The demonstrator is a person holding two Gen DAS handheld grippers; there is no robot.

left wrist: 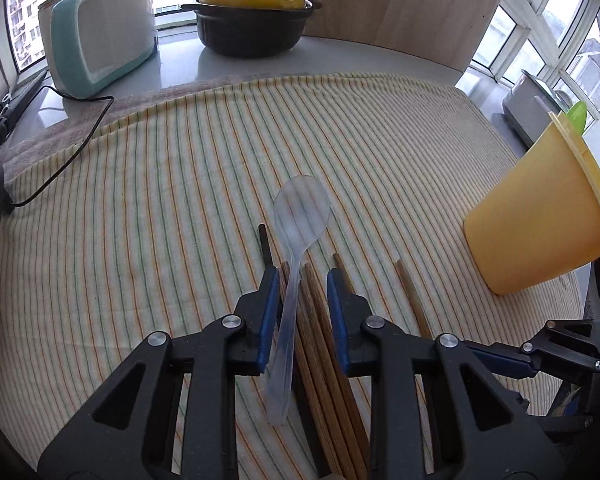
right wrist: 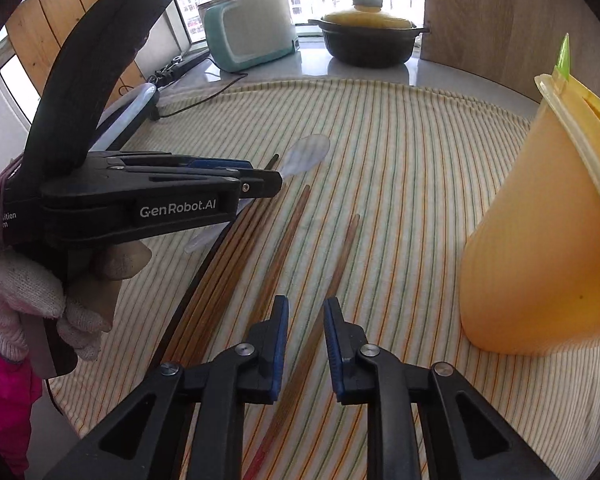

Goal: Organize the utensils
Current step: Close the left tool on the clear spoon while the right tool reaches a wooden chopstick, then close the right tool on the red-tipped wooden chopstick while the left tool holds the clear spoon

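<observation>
- Clear plastic was the story on the left: the see-through spoon [left wrist: 296,264] lay on the striped cloth [left wrist: 160,200], bowl pointing away, its handle running between the fingers of the left gripper [left wrist: 303,276].
- Those jaws stood partly apart around the handle, along with the tips of the bundled chopsticks [left wrist: 324,336] just beside it; the pads did not look to be pressing yet, so I judged it an approach, not a grip.
- The left gripper pointed steeply down at the cloth; in the right wrist view a white-gloved hand [right wrist: 40,296] held it from behind, a pink sleeve [right wrist: 4,392] below.
- Over on the right, the right gripper [right wrist: 306,308] also tilted steeply down, its jaws narrowly parted over a single chopstick [right wrist: 340,264] lying apart from the bundle, with no contact that I could see.
- One more loose chopstick [right wrist: 288,240] lay between that one and the bundle.
- The orange cup [right wrist: 540,248] stood near on the right side, a green utensil [right wrist: 563,56] poking out of it, which looked like the place everything was meant to go.
- Each gripper seemed lined up along its own utensil, likely so both could be lifted lengthwise toward the cup.
- A teal appliance [left wrist: 100,36] and a yellow-lidded pot [left wrist: 252,20] sat well back, out of play.
</observation>
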